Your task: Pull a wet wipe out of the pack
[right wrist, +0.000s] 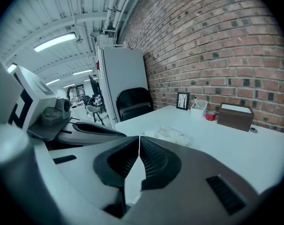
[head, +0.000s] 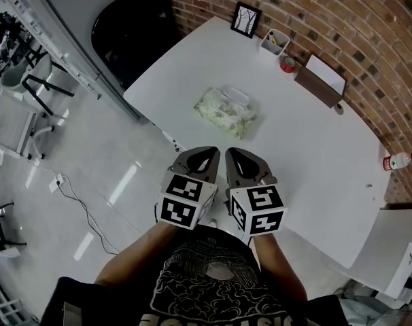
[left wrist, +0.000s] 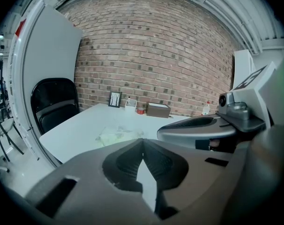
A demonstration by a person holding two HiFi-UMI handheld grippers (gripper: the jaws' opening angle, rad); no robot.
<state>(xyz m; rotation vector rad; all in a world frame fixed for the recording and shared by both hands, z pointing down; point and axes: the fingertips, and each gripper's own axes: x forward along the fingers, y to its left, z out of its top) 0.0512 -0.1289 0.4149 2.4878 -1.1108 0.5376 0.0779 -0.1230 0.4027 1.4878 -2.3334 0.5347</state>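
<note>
Wet wipe pack [head: 226,113] sits mid-tabletop [head: 315,155], at 12 o'clock from both claws and well apart from them. Looks like a soft, light pouch that'd slide if a wipe gets tugged, so I'd pin the body with one claw and pinch at the paler flap [head: 236,96] near its 1 o'clock end. Left claw [head: 202,152] and right claw [head: 240,156] are both closed on nothing, side by side.

White table [head: 328,148]; pale green wet wipe pack [head: 226,111]; grey grippers with black-and-white marker cubes [head: 185,201]; red-brown brick wall [head: 369,39] upper right.
</note>
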